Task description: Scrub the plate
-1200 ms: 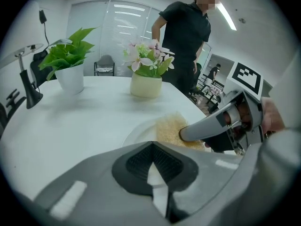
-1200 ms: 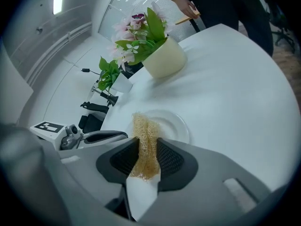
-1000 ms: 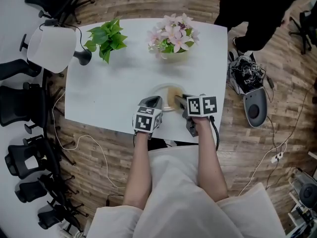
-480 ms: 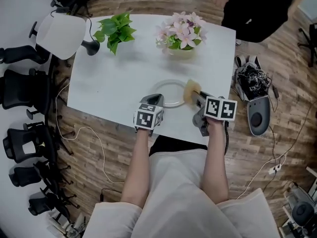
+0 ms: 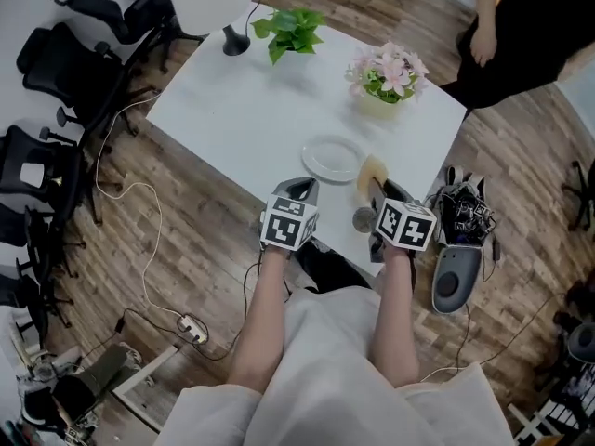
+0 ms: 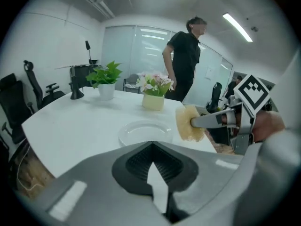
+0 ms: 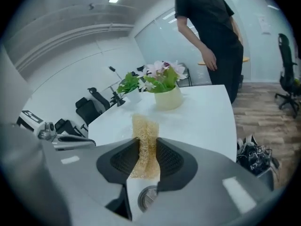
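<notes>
1. The right gripper (image 5: pixel 376 191) is clamped on a yellow scrub sponge (image 5: pixel 371 173). The mesh is pinched between its jaws and sits just off the right rim of the plate (image 5: pixel 332 158).
2. The left gripper (image 5: pixel 299 190) has its jaws pressed together on nothing. It hovers at the near edge of the bench (image 5: pixel 251 110), just on the near side of the plate.
3. The white plate lies flat on the bench, close to the near edge.
4. A pot of pink flowers (image 5: pixel 389 77) stands towards the far right corner. A green potted plant (image 5: pixel 290 28) stands at the far edge, with a black lamp base (image 5: pixel 232 40) beside it.
5. A person in black (image 5: pixel 521 35) stands beyond the far right corner.
</notes>
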`<state>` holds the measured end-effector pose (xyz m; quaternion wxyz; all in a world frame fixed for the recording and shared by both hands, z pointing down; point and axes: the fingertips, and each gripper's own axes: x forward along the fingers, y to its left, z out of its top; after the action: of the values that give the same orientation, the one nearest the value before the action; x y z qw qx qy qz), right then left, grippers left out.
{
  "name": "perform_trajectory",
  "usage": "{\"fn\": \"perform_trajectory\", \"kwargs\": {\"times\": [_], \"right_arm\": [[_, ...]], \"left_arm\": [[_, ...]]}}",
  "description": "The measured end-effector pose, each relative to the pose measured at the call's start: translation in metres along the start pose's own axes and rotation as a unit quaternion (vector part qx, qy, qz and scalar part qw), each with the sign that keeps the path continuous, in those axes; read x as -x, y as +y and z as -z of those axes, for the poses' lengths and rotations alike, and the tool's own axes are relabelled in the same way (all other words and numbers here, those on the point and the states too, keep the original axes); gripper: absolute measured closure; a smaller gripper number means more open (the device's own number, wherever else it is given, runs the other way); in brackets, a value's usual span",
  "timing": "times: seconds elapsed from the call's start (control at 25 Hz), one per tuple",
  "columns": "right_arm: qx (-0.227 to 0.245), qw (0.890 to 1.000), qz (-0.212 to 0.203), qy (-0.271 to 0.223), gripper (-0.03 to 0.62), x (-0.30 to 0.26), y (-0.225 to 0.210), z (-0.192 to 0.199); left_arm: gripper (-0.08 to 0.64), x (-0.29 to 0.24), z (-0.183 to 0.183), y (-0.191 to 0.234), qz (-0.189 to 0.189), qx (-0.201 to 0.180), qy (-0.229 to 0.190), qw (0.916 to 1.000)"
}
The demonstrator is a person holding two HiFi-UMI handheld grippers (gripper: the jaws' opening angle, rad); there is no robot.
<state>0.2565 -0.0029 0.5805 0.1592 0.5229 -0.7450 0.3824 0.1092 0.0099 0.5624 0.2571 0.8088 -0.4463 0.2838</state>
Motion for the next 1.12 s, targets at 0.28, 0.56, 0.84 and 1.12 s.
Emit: {"fn": "perform_trajectory", "kwargs": {"times": [0.28, 0.56, 0.84, 1.12], "right_arm": [[0.093, 0.995, -0.037, 0.001, 0.459, 0.041, 0.037, 0.037], [0.182, 0.979, -0.088, 0.011, 0.46, 0.066, 0.048, 0.041], [0.256, 0.957, -0.137, 0.015, 0.466, 0.095, 0.056, 0.019], [0.295, 0.94, -0.169, 0.006, 0.469, 0.115, 0.041, 0.011]], "left_arm": [[0.559, 0.06, 0.037, -0.049, -0.05, 0.089, -0.062, 0.9929], [0.558, 0.083, 0.053, -0.082, -0.103, 0.17, -0.11, 0.9739], [0.559, 0.11, 0.027, -0.102, -0.163, 0.209, -0.16, 0.951], [0.56, 0.103, 0.013, -0.141, -0.192, 0.21, -0.169, 0.9437]]}}
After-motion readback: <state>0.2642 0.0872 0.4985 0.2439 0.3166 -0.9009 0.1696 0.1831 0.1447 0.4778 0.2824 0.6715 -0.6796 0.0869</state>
